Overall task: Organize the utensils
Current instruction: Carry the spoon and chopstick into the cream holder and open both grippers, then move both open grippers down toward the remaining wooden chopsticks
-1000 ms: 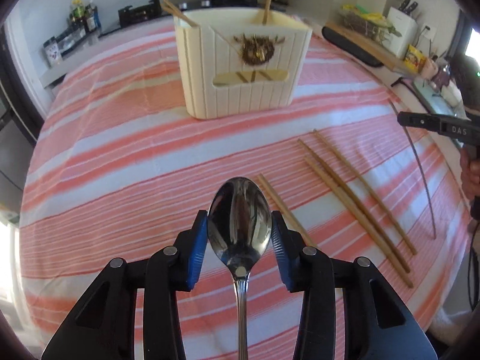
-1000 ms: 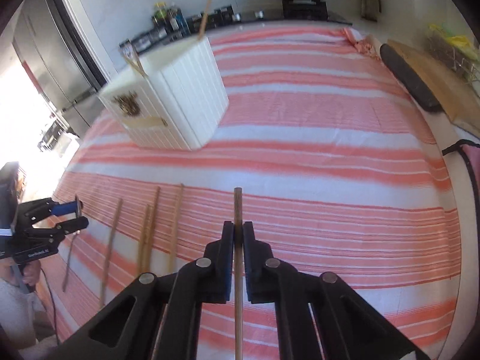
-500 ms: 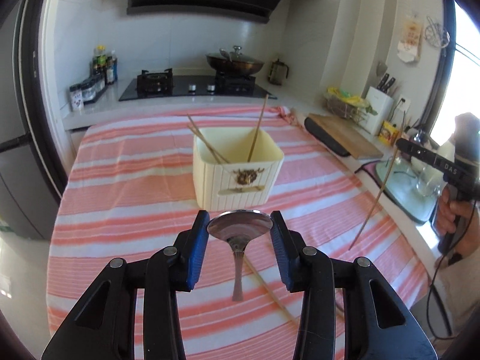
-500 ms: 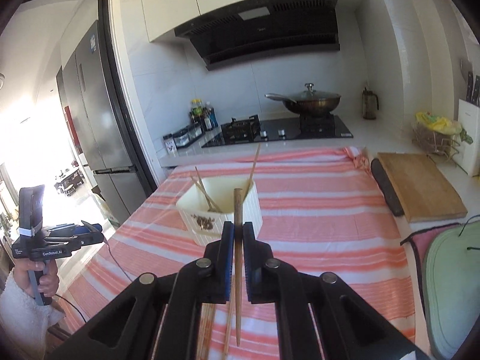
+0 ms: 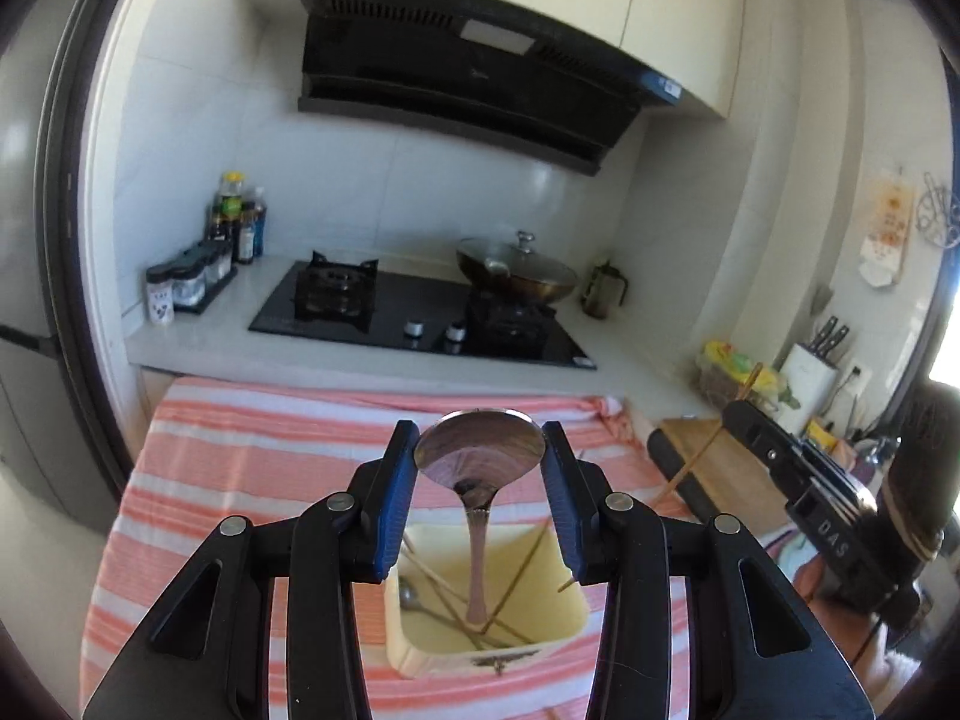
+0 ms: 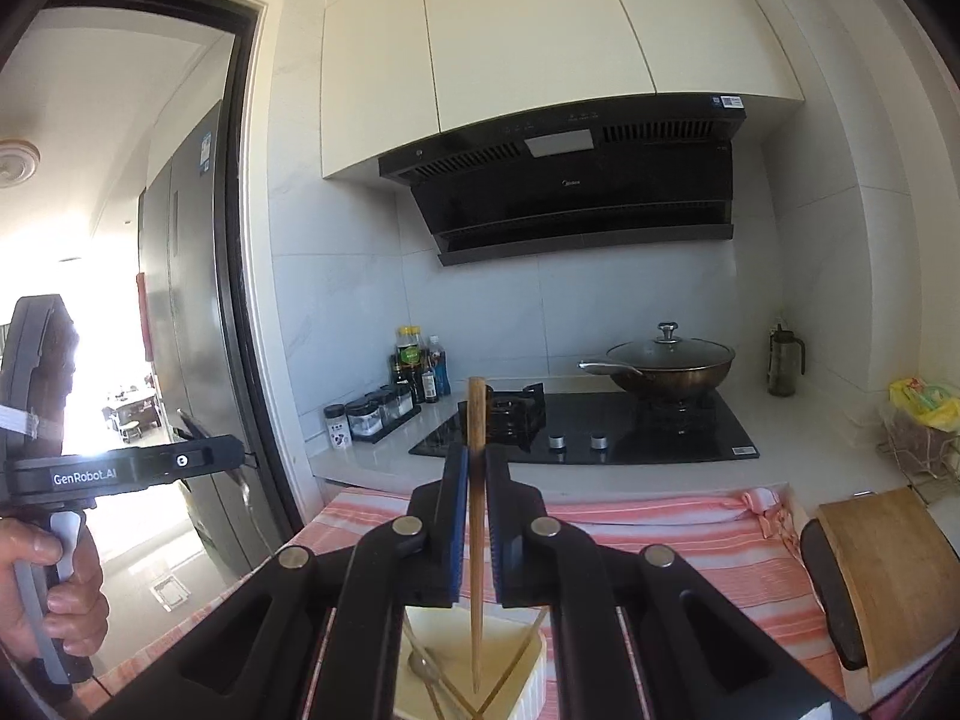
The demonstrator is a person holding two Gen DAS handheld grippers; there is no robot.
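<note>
The left gripper (image 5: 480, 510) clamps the bowl of a shiny metal spoon (image 5: 480, 459) between its blue pads, the handle hanging below the jaws over the cream ribbed plastic utensil holder (image 5: 486, 648). The right gripper (image 6: 474, 516) is closed narrow on a slim wooden chopstick (image 6: 476, 540), whose lower tip hangs inside that holder, beneath the jaws, on the orange-striped tablecloth (image 5: 240, 450).

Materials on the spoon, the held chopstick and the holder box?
Spoon: polished metal, probably stainless steel; its bowl mirrors the room. Chopstick: matte brown wood or bamboo, no shine. Holder box: cream, smooth inside with a ribbed outer wall, likely moulded plastic, though glazed ceramic can't be ruled out.
</note>
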